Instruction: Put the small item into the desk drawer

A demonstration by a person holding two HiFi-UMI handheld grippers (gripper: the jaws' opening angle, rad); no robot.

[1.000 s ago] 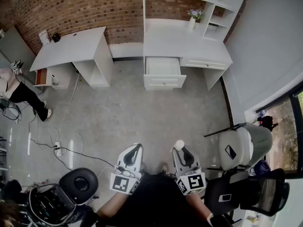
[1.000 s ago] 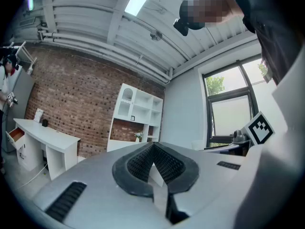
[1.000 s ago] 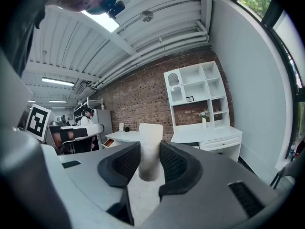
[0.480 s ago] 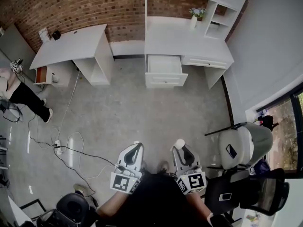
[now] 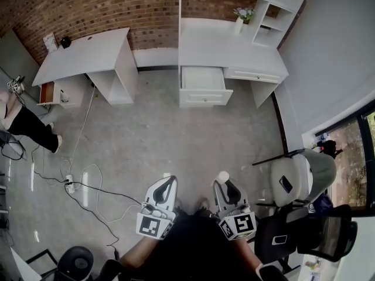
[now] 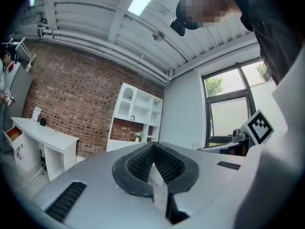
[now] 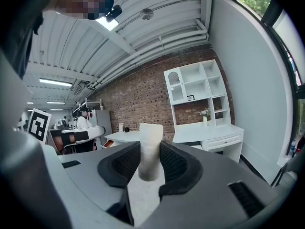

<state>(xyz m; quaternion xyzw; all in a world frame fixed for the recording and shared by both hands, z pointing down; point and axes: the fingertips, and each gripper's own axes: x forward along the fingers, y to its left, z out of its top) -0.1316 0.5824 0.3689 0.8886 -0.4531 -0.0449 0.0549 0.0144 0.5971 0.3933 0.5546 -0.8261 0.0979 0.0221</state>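
Rough red brick wall (image 5: pixel 88 4); matt grey concrete floor (image 5: pixel 158 127); smooth white desk (image 5: pixel 222 43); matt, grainy white item (image 7: pixel 150 147).

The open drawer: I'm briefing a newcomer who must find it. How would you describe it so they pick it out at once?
Against the brick wall stand two white desks; take the right desk, the one with shelves above. Its left drawer is pulled out, while the drawer beside it is shut.

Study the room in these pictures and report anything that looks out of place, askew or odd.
The desk drawer under the shelved desk stands pulled open, and a cable trails loose across the floor at left. Nothing looks spilled or damaged.
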